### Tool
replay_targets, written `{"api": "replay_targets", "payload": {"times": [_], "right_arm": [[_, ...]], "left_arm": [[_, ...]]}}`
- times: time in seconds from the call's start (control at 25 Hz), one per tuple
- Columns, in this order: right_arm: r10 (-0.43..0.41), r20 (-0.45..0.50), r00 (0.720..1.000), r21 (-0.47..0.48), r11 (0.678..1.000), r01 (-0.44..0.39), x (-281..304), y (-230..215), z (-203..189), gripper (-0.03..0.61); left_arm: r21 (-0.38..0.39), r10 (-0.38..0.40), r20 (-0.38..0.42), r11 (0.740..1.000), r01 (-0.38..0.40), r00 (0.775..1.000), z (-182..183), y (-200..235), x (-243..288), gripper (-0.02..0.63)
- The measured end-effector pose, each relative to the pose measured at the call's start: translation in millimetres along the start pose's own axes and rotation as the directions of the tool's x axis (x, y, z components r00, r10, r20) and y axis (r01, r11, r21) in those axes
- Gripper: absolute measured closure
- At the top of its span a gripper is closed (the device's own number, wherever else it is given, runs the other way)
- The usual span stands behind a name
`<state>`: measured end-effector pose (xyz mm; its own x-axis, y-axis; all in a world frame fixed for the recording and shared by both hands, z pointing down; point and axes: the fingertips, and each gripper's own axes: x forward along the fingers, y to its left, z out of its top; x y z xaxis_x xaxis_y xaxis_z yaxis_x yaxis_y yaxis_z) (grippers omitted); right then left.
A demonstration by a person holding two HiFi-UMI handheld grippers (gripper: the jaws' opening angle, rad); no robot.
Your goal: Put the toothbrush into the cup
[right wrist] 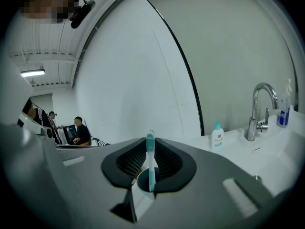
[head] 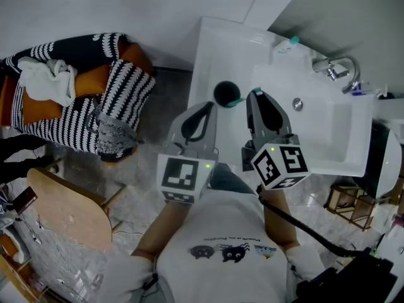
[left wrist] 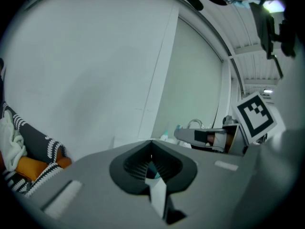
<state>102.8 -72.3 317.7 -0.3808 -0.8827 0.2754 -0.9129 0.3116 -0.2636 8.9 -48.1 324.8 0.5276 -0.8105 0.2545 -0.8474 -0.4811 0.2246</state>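
The teal toothbrush (right wrist: 150, 162) was clamped by the right gripper (right wrist: 150, 140) – its lower end set in the black cup (head: 222, 91). The left gripper (head: 205, 108) was seen closed and empty at the cup's 7 o'clock.

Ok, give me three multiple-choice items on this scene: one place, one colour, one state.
1. Where is the cup? A on the counter, left of the basin; B in the basin; C on the chair.
2. The toothbrush colour? A red; B teal; C yellow.
3. The right gripper jaws? A wide open, empty; B on the tap; C shut on the toothbrush.
Key: A, the head view shows it on the counter; B, its handle is teal; C, it stands clamped between the jaws.
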Motion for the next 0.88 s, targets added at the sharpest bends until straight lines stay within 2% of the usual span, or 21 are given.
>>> {"api": "replay_targets", "payload": {"times": [0.88], "right_arm": [[0.0, -0.028, 1.0, -0.001, 1.0, 0.0, 5.6, -1.0, -12.0, 0.523]], "left_arm": [[-0.006, 0.004, -0.002, 1.0, -0.004, 1.0, -3.3, 2.8, 2.3, 0.614]]}}
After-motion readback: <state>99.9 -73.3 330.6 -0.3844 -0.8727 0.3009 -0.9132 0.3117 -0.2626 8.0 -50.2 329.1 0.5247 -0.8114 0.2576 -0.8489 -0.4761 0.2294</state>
